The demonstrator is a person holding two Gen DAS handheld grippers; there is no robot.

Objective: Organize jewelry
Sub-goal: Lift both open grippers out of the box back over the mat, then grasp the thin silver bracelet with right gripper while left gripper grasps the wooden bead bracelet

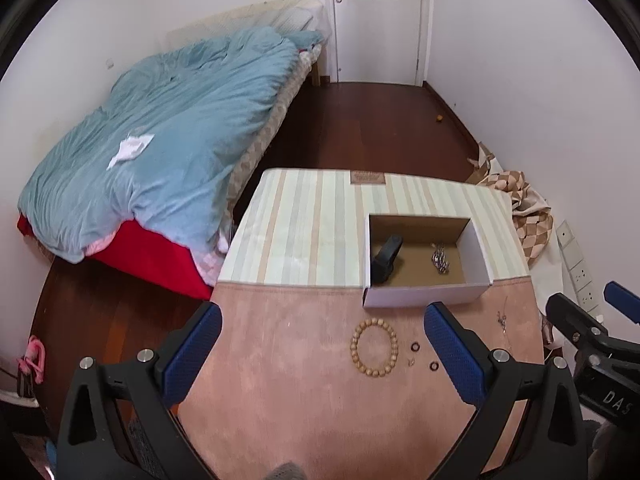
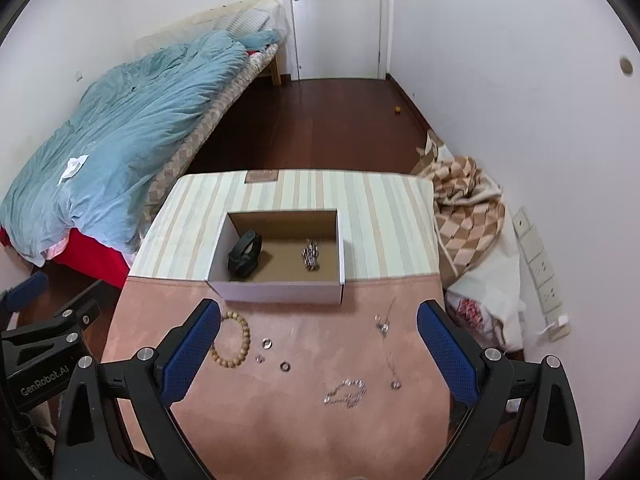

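Note:
An open white cardboard box (image 1: 424,295) (image 2: 276,293) sits on the table and holds a black band (image 2: 245,255) (image 1: 386,258) and a silver bracelet (image 2: 310,258) (image 1: 440,259). In front of it on the pink cloth lie a wooden bead bracelet (image 1: 375,347) (image 2: 234,340), small rings (image 2: 267,343) (image 1: 416,347), a silver chain bracelet (image 2: 347,392) and thin necklaces (image 2: 384,326). My left gripper (image 1: 322,354) is open and empty above the bead bracelet. My right gripper (image 2: 319,350) is open and empty above the rings.
The table has a striped cloth (image 2: 304,192) at the back and a pink cloth (image 2: 280,420) in front. A bed with a blue duvet (image 1: 160,128) stands to the left. A checked cloth heap (image 2: 468,208) and wall sockets (image 2: 540,268) are at the right.

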